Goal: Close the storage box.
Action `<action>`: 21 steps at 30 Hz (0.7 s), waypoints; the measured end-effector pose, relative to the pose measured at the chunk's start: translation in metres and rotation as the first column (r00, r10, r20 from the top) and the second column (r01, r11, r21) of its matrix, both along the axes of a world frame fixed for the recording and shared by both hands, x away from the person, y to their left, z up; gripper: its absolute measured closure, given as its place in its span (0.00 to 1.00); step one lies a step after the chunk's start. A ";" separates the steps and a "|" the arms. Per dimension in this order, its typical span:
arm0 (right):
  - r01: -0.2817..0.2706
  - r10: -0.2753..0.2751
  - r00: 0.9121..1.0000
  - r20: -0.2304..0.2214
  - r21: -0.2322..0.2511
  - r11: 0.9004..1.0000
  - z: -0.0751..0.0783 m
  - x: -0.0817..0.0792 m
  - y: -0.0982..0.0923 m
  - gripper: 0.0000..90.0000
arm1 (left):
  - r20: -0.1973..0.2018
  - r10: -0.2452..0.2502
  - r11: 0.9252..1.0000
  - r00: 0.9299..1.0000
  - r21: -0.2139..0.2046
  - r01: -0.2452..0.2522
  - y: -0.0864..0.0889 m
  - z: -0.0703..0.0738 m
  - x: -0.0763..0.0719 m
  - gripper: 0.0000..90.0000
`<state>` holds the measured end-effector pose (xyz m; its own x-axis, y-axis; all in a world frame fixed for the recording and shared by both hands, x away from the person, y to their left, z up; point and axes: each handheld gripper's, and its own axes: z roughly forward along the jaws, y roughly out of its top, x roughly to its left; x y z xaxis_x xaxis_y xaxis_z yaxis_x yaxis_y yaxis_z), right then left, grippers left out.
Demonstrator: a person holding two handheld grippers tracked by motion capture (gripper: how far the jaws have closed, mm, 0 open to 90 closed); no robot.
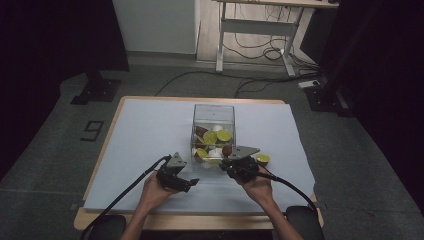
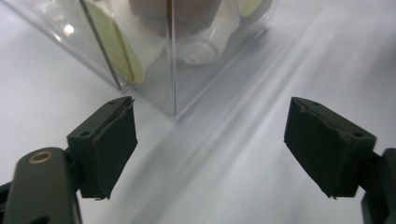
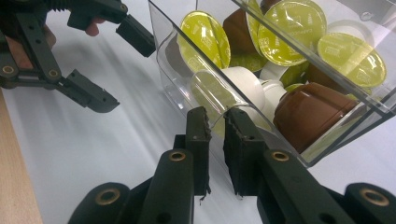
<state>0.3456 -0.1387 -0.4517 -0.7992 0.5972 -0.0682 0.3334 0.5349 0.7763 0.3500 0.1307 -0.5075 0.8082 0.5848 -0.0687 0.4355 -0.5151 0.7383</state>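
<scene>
- While both hands work at its near side, the table (image 1: 135, 107) carries a pale sheet (image 1: 150, 135) that leaves a strip of wood bare along the left and far edges; wide free space lies on the sheet to the left of the box and beyond it.
- On the sheet, a little right of the middle, stands the clear box (image 1: 214, 131); it is upright on its base with the open top facing up, and its longer side runs from the person toward the far edge.
- Inside the box lie coffee capsules (image 3: 299, 28) with yellow-green lids, mixed with brown and white ones, and they point in many directions.
- At the near wall of the box, the right gripper (image 3: 215, 122) has its jaws closed on the thin wall, one pad outside and one inside.
- Near the front left corner of the box, the left gripper (image 2: 210, 140) holds its jaws wide apart with only the sheet between them; it touches nothing.
- Just right of the box, beside the right gripper, one yellow-lidded capsule (image 1: 263, 159) rests alone on the sheet, lid up.
</scene>
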 end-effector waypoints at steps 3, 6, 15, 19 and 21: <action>0.014 -0.014 1.000 0.015 -0.003 1.000 -0.001 0.003 0.001 0.88 | 0.001 0.009 1.000 1.000 0.017 -0.009 0.001 -0.003 0.001 0.15; 0.022 -0.022 1.000 0.019 -0.003 1.000 -0.001 0.004 0.001 0.88 | 0.007 0.013 0.999 1.000 0.033 -0.013 0.001 -0.005 0.000 0.12; 0.023 -0.023 1.000 0.016 -0.001 1.000 -0.001 0.009 0.001 0.88 | -0.028 0.016 0.998 0.999 0.059 -0.014 0.000 -0.013 0.003 0.00; 0.025 -0.025 1.000 0.013 0.003 1.000 -0.001 0.010 0.001 0.88 | -0.042 0.019 0.996 0.999 0.086 -0.015 -0.001 -0.019 0.005 0.00; 0.025 -0.025 1.000 0.012 0.006 1.000 -0.001 0.012 0.001 0.88 | -0.037 0.022 0.995 0.999 0.098 -0.019 -0.002 -0.020 0.005 0.00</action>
<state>0.3572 -0.1377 -0.4531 -0.7830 0.6176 -0.0746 0.3372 0.5220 0.7835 0.3547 0.1290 -0.5275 0.7938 0.6068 -0.0414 0.4738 -0.5743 0.6677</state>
